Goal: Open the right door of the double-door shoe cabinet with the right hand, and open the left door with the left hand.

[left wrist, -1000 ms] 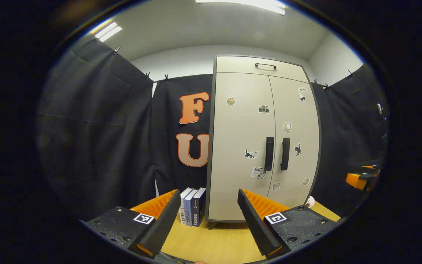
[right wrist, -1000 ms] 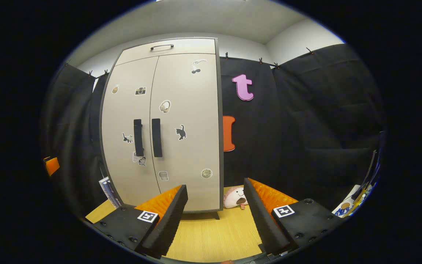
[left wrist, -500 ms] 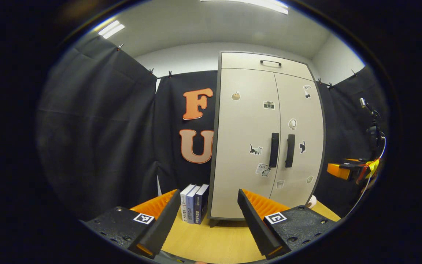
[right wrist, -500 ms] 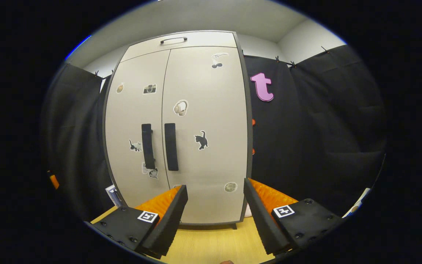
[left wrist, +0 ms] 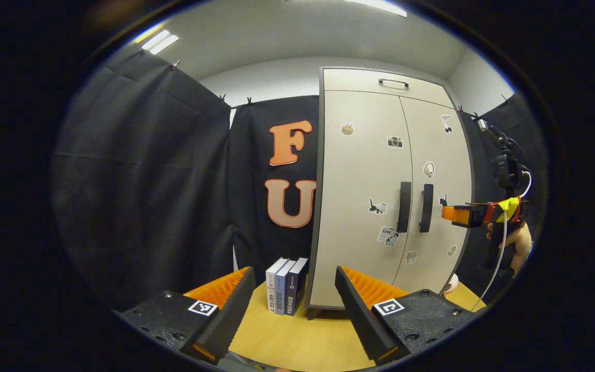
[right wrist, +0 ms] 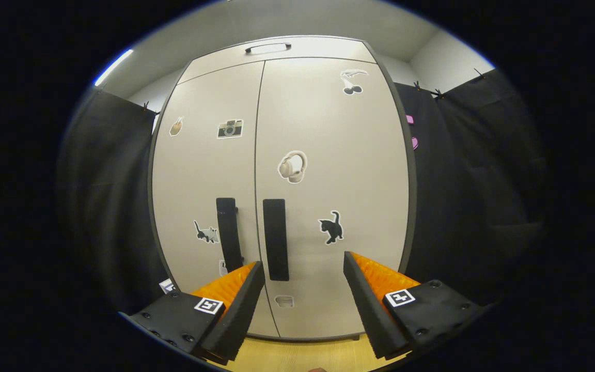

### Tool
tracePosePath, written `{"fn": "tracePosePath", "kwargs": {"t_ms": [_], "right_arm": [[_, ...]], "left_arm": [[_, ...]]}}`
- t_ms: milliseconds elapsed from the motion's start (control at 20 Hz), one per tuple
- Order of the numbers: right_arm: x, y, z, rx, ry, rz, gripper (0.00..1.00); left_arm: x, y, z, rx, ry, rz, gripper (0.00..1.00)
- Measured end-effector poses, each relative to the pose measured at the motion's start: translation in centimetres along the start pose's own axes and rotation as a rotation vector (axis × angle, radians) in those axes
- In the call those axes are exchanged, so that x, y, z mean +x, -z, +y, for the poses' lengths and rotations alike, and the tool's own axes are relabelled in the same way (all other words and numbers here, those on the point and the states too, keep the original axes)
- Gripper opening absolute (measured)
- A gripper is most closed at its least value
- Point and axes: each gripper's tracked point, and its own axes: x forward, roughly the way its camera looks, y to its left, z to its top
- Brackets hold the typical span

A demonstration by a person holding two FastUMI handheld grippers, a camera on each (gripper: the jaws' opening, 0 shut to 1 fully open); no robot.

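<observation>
Item: double-door shoe cabinet (right wrist: 328, 155), standing on the tabletop (left wrist: 297, 341), both doors shut. Right door handle (right wrist: 276, 239), a dark vertical bar, long axis upright, just right of the centre seam; left door handle (right wrist: 229, 233) its twin, just left of the seam. My right tool (right wrist: 303, 305): fingers spread, pinching nothing, facing the doors from near; the right handle lies ahead and a little left of its gap, above the fingertips. In the left gripper view that same tool (left wrist: 457, 215) hangs level with the handles, apart from the door. My left tool (left wrist: 293, 310): fingers spread, empty, well back, with the cabinet off to its right. Judgement: right hand is the nearer and its handle comes first. Also present: books (left wrist: 287, 285) upright beside the cabinet's left flank.
</observation>
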Motion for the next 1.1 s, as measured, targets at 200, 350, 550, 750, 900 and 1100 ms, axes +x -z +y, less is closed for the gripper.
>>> {"fn": "tracePosePath", "kwargs": {"t_ms": [200,350,550,750,900,1100], "right_arm": [[2.9,0.0,1.9,0.002,-0.030,0.021,0.98],[4.8,0.5,2.2,0.021,-0.023,0.045,0.89],[6.8,0.4,2.2,0.038,-0.011,0.049,0.89],[7.8,0.2,2.6,0.048,-0.009,0.055,0.75],[8.1,0.4,2.7,0.068,-0.005,0.070,0.63],[7.9,1.3,2.8,0.069,0.010,0.106,0.48]], "left_arm": [[0.7,0.0,1.1,-0.002,-0.025,-0.002,0.95],[1.1,0.0,2.0,0.006,-0.046,0.000,0.95],[1.4,0.1,2.7,0.015,-0.061,0.001,0.95],[1.6,0.4,3.0,0.017,-0.065,0.010,0.95],[1.5,0.5,3.2,0.012,-0.068,0.010,0.95],[1.1,0.3,3.6,0.016,-0.073,0.006,0.95]]}}
